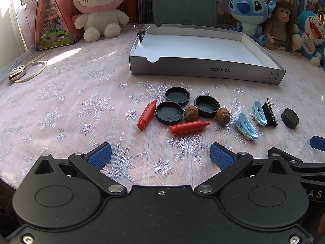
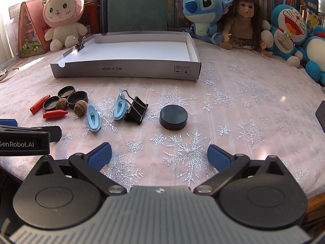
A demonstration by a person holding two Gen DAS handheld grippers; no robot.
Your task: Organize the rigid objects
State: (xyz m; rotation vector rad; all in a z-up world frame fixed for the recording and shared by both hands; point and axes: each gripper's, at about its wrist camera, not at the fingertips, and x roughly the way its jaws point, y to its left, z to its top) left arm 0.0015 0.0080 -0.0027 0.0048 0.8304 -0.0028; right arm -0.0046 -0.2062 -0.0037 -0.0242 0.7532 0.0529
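Small items lie scattered on the snowflake tablecloth in front of a shallow grey cardboard tray [image 1: 205, 72] [image 2: 126, 72]. Among them are two red crayon-shaped pieces [image 1: 189, 127] [image 2: 54, 113], three black caps with their hollow side up [image 1: 169, 112] [image 2: 77, 99], two acorns [image 1: 223, 117] [image 2: 80, 107], two light blue clips [image 1: 246, 127] [image 2: 93, 120], a black binder clip [image 2: 136, 109] and a black puck-like cap [image 2: 173, 117] [image 1: 290, 118]. My left gripper [image 1: 160, 155] is open, short of the red pieces. My right gripper [image 2: 159, 155] is open, short of the puck.
A binder clip [image 2: 81, 43] grips the tray's left wall. Plush toys and a doll [image 2: 243, 18] line the back edge before a bookshelf. A pink triangular case [image 1: 52, 16] stands back left; a cord with a metal piece [image 1: 17, 73] lies at the left.
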